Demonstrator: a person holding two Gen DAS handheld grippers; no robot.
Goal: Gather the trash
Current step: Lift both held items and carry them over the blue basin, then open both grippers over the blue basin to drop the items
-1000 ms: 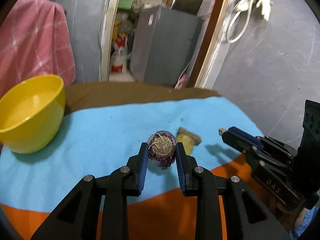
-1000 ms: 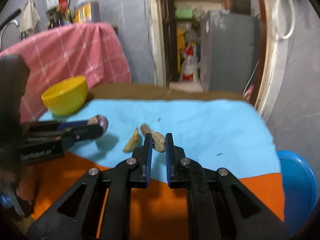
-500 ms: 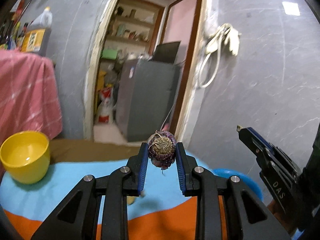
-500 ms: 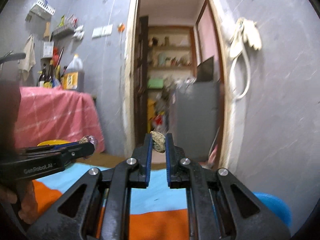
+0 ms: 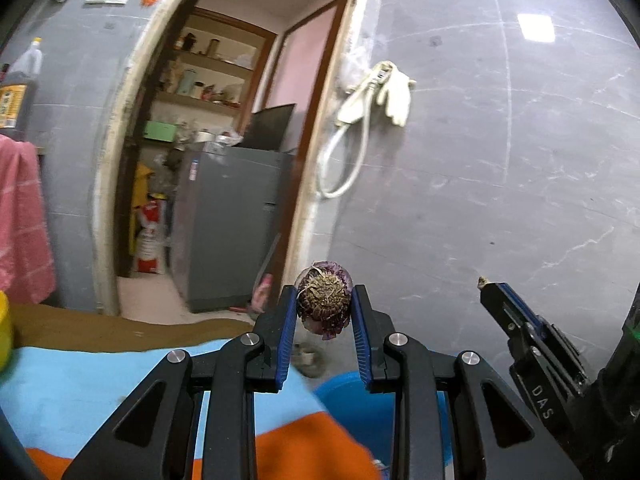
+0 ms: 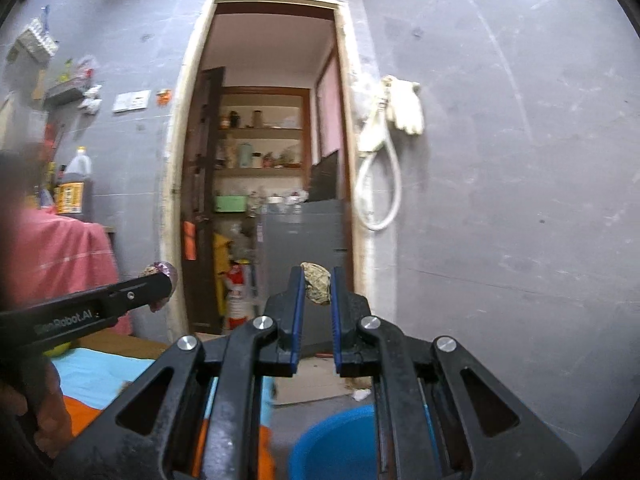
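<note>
My left gripper (image 5: 324, 304) is shut on a purple onion end (image 5: 325, 307) with a dry root tuft, held in the air past the table's right edge. My right gripper (image 6: 316, 284) is shut on a small brownish peel scrap (image 6: 316, 282), also raised. A blue basin (image 6: 336, 440) sits on the floor below both grippers; it also shows in the left wrist view (image 5: 360, 404). The left gripper shows in the right wrist view (image 6: 158, 286) at the left, and the right gripper in the left wrist view (image 5: 486, 286) at the right.
The table with a blue and orange cloth (image 5: 100, 392) lies at the lower left. A yellow bowl (image 5: 4, 336) is at its far left edge. A grey wall (image 5: 500, 200) and an open doorway with a grey fridge (image 5: 232, 224) lie ahead.
Both grippers have lifted off the table with their scraps and swung right, over the blue basin. The table and yellow bowl have slid to the left of view.
</note>
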